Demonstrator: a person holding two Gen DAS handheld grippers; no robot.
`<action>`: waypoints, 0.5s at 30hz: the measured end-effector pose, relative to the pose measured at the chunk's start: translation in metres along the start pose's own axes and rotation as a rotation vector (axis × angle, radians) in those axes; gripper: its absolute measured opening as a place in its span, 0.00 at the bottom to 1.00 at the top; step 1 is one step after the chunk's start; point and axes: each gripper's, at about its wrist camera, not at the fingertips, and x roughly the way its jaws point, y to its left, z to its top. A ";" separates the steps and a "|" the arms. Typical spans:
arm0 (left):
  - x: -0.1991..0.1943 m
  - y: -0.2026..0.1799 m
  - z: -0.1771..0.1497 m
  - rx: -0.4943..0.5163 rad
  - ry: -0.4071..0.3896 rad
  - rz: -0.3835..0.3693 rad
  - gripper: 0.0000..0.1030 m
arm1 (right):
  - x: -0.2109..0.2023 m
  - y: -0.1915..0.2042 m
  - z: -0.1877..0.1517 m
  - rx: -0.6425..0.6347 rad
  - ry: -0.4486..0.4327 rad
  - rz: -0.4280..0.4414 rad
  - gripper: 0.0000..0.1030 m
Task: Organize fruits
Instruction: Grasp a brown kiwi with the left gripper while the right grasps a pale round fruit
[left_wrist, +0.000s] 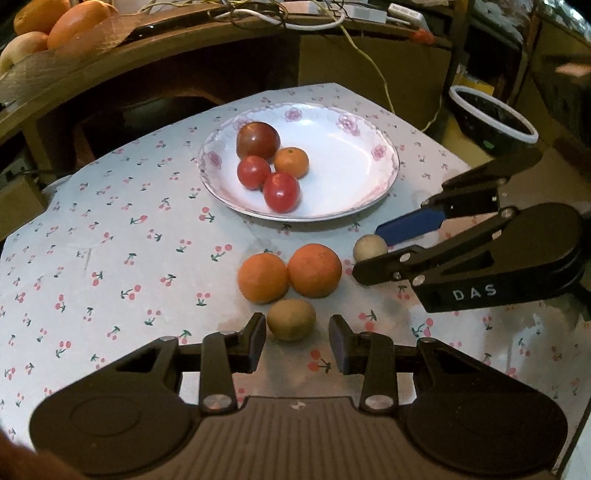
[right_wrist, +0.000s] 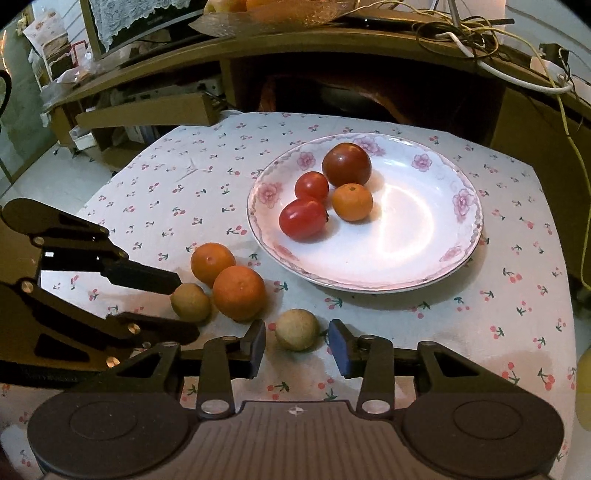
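Two round orange fruits (left_wrist: 290, 277) sitting before floral white plate (left_wrist: 369, 206); left gripper (left_wrist: 297, 343) fingers straddling brownish-green fruit (left_wrist: 291, 319) untouched, right gripper (right_wrist: 297, 347) fingers apart around pale tan fruit (right_wrist: 296, 329).

- left gripper (left_wrist: 297, 328) open, brown fruit (left_wrist: 291, 319) between its fingers, untouched
- two oranges (left_wrist: 290, 271) just beyond
- plate (left_wrist: 369, 177) holds four fruits

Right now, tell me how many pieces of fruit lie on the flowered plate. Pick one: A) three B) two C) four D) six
C: the plate holds four pieces, one dark red tomato, two smaller red tomatoes and one small orange; the two larger oranges and the two brownish fruits lie on the cloth in front of it.
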 end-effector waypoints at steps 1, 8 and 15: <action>0.002 -0.001 0.000 0.004 -0.002 0.006 0.41 | 0.000 0.000 0.000 0.002 -0.001 0.001 0.40; 0.007 0.001 0.000 -0.008 -0.014 0.023 0.41 | 0.000 0.004 -0.001 -0.032 -0.004 -0.011 0.41; 0.009 0.006 0.002 -0.035 -0.029 0.023 0.39 | 0.001 0.006 0.000 -0.051 -0.009 -0.036 0.26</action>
